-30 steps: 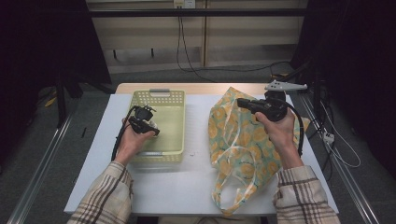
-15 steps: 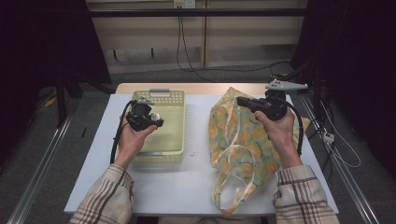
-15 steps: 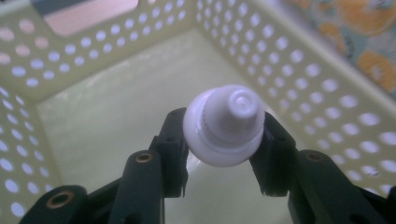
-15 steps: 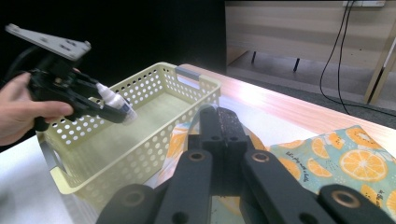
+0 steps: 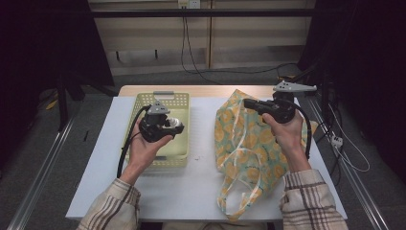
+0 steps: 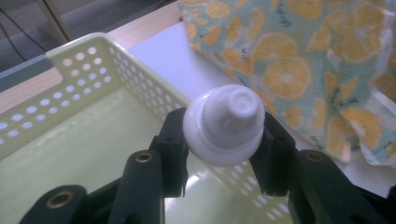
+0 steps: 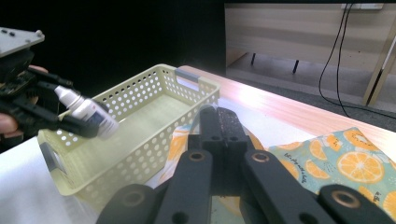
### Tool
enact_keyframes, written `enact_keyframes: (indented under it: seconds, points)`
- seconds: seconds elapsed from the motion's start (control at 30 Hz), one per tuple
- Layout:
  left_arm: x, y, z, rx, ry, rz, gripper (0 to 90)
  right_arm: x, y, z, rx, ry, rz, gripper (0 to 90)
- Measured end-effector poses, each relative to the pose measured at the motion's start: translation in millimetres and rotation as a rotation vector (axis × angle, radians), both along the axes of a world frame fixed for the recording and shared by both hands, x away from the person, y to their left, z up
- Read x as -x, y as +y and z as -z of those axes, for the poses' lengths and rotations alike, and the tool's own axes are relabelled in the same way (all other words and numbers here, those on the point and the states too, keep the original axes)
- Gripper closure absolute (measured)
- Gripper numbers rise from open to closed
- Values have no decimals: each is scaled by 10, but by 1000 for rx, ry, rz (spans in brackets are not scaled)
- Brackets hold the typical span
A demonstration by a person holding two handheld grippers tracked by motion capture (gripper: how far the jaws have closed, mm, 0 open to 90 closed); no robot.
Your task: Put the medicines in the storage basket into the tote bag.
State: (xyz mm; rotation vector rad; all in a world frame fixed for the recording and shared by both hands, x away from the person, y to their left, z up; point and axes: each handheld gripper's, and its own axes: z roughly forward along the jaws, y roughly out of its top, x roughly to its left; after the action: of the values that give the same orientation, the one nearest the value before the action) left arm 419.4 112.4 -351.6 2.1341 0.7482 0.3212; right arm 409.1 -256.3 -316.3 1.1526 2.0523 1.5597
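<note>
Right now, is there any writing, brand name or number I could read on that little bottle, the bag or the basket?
Nothing here can be read for sure.
Small white bottle: a dark label with marks, too blurred to read.
Orange-print bag: faint script between the orange slices, too small to make out.
Yellow-green basket: no writing shows.

Glossy white plastic bottle (image 6: 224,126), perforated matt pale-green plastic basket (image 5: 179,103), soft orange-print cloth bag (image 5: 244,143), smooth white table (image 5: 191,187).
</note>
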Motion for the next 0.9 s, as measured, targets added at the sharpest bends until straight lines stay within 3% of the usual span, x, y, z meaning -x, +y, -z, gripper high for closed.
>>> enact_keyframes:
  seconds: [0.2, 0.37, 0.63, 0.9]
  points:
    - [153, -148, 12, -21, -9, 49, 600, -1, -18, -60, -21, -19, 6, 900]
    - [289, -271, 38, -21, -4, 118, 600, -17, -7, -96, -18, -29, 6, 900]
    - [516, -408, 163, 15, 34, 194, 600, -38, -62, -217, -18, -40, 30, 900]
    - [786, -547, 199, 53, 60, 287, 600, -80, -54, -172, -17, -20, 38, 900]
